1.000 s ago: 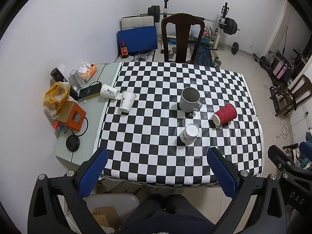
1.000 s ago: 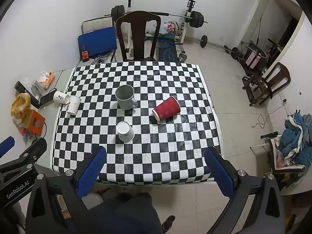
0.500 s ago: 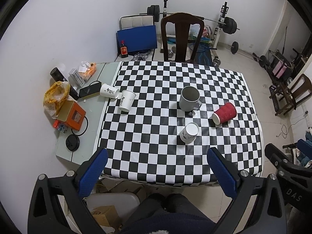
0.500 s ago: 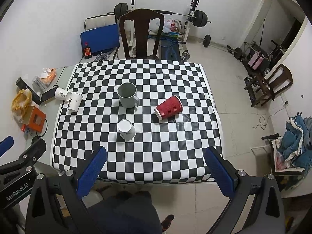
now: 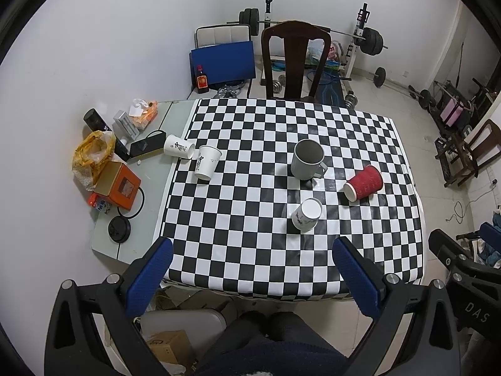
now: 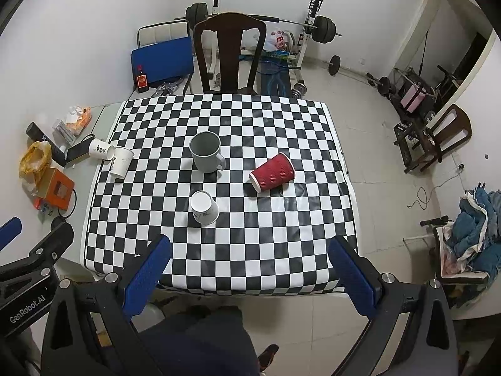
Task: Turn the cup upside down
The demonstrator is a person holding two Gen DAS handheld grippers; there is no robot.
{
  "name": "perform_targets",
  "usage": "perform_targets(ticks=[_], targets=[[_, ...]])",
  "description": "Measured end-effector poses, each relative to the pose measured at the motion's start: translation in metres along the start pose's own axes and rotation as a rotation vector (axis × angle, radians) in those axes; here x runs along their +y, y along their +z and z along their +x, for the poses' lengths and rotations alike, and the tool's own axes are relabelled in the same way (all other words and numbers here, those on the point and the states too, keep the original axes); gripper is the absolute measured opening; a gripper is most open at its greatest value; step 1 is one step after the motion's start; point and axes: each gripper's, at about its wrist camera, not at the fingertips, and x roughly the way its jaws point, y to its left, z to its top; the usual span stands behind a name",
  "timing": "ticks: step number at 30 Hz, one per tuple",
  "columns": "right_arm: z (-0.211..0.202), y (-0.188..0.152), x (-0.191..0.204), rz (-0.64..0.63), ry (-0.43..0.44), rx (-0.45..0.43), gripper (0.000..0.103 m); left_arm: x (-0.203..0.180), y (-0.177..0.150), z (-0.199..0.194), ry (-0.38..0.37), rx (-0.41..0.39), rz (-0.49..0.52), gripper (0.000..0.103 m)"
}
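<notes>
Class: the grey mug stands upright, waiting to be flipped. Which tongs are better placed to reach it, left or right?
Probably right, narrowly. In the right wrist view the grey mug sits nearer centre between the open right tongs; the left tongs see it off to their right. Both are far back.

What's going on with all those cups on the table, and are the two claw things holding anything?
Grey mug: upright, mouth up.
Red paper cup: on its side.
Small white cup: standing, white top; mouth or base unclear.
White paper cup: tipped over.
Printed white cup: on its side.
Left hand-held gripper: open, empty.
Right hand-held gripper: open, empty.
</notes>
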Motion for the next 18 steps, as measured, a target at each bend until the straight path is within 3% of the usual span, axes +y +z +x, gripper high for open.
perform_targets(ticks=[18], targets=[[-0.0029, -0.0002, -0.0003, -0.002, -0.001, 0.001, 0.102, 0.0039, 0.0030, 0.0009, 0.000, -0.001, 0.001, 0.103]])
